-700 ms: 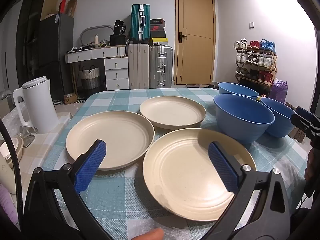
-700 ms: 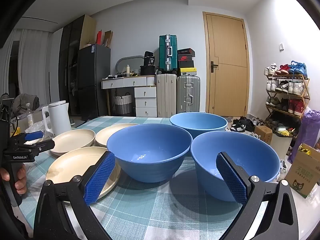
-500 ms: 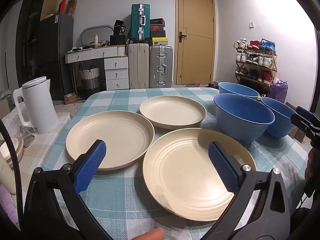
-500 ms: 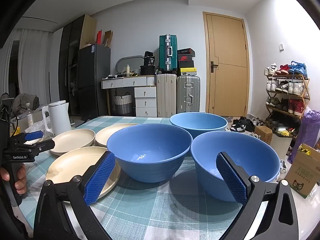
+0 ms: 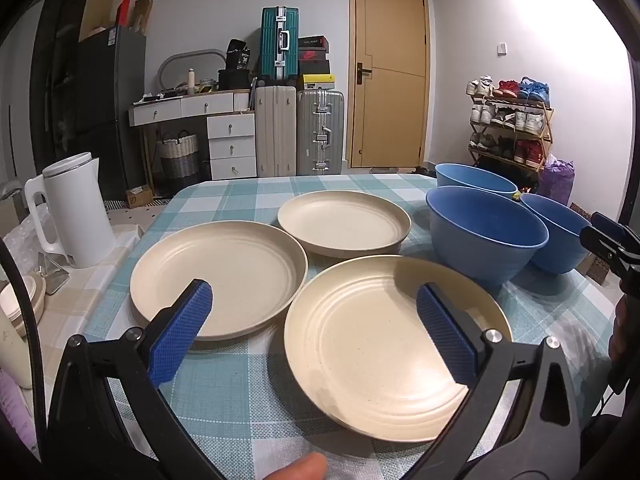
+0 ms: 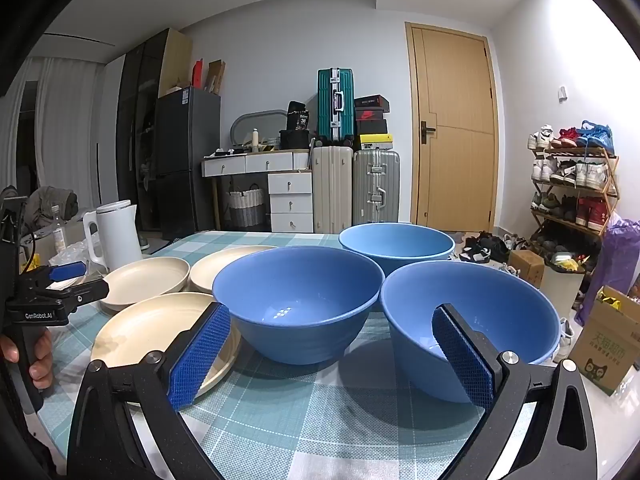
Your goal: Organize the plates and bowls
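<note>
Here we are above the bench [image 5: 240,396], covered in a teal-and-white checked cloth, with three cream plates and three blue bowls laid out on it. The left gripper [image 5: 314,330] hangs just over the near edge, jaws spread wide with nothing between them, its blue pads framing the nearest cream plate [image 5: 360,356], which lies flat right in front. To that plate's left sits a second cream plate [image 5: 216,276], their rims almost touching, and behind the two lies the far cream plate [image 5: 344,222], all three in a loose triangle. Over to the right are the bowls, all upright: the middle blue bowl [image 6: 298,300] stands just beside the nearest plate, the right-hand blue bowl [image 6: 480,312] sits close against it, and the far blue bowl [image 6: 396,242] stands behind the pair. The right gripper [image 6: 332,354] is level with those bowls, jaws also wide apart and empty; its right pad shows in front of the right-hand bowl, its left pad in front of the nearest plate's rim. In the right wrist view, a hand [image 6: 34,360] grips the left tool's handle at the far left. A white electric kettle [image 5: 74,212] stands off the checked cloth on the left.
</note>
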